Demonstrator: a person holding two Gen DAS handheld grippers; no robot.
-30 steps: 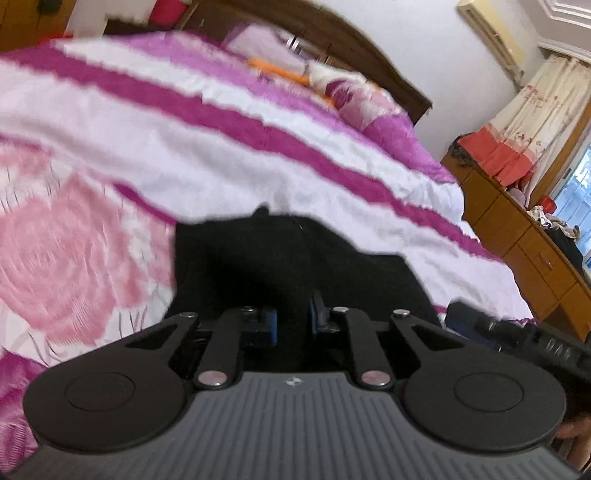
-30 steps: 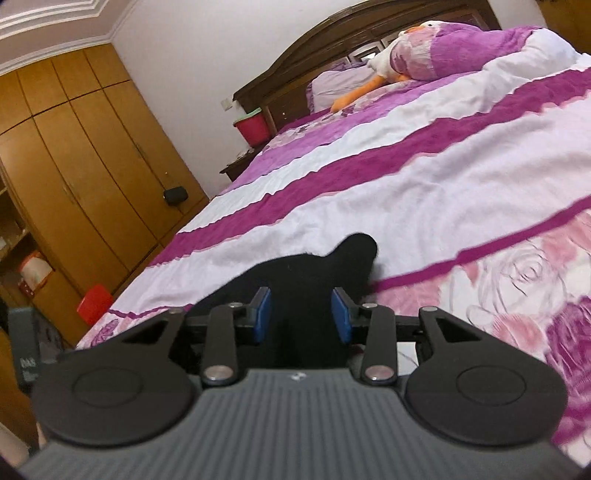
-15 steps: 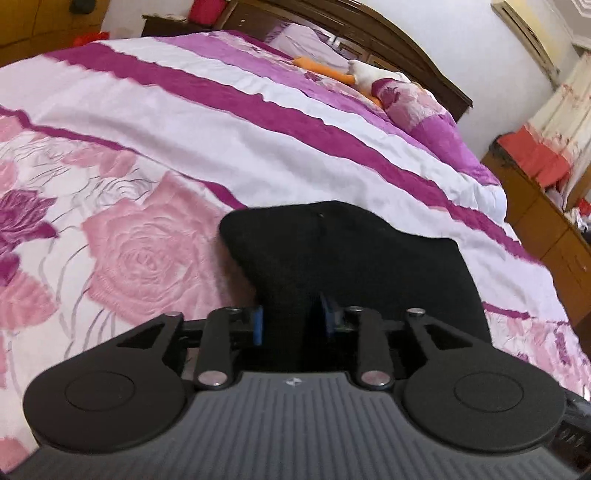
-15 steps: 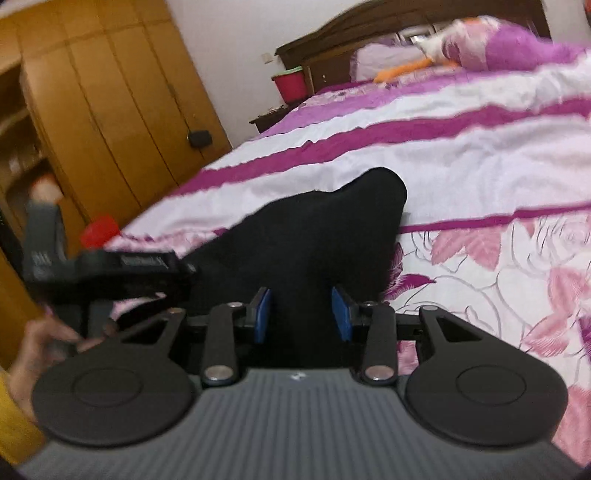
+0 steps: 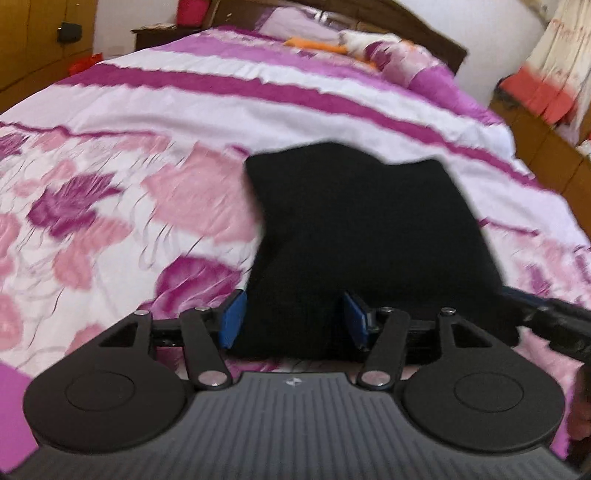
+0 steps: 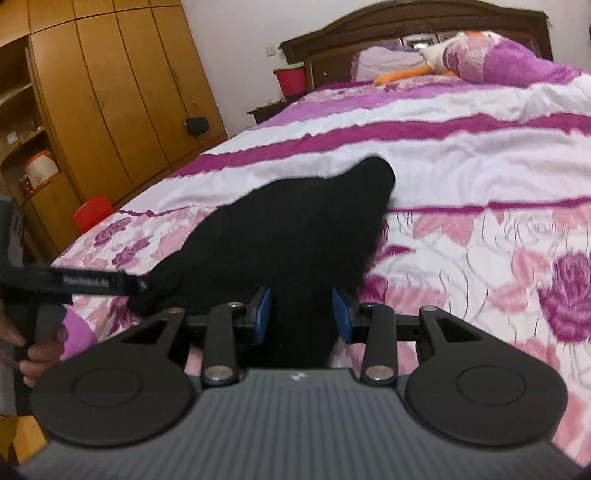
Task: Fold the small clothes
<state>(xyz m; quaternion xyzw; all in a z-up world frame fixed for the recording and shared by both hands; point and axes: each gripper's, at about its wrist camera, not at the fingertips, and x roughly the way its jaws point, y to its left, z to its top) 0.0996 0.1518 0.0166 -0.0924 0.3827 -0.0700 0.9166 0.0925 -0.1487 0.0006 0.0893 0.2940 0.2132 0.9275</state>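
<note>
A small black garment (image 5: 354, 229) lies on the pink and purple floral bedspread (image 5: 110, 206); it also shows in the right wrist view (image 6: 295, 229). My left gripper (image 5: 293, 319) is open, its blue pads (image 5: 231, 320) wide apart on either side of the garment's near edge. My right gripper (image 6: 301, 314) stands over the garment's other near corner, and black cloth fills the gap between its blue pads (image 6: 263, 314). The left gripper's body (image 6: 74, 284) shows at the left of the right wrist view.
The bed runs back to a dark wooden headboard (image 6: 406, 33) with pillows (image 6: 495, 62) and an orange-and-white stuffed toy (image 6: 413, 74). A wooden wardrobe (image 6: 110, 96) stands to the left, a red bin (image 6: 291, 79) on a nightstand. A wooden dresser (image 5: 546, 155) stands to the right.
Both grippers have come lower and closer over the bed with the garment. The left gripper's jaws have spread wide apart; half a second ago they were close together on the cloth.
</note>
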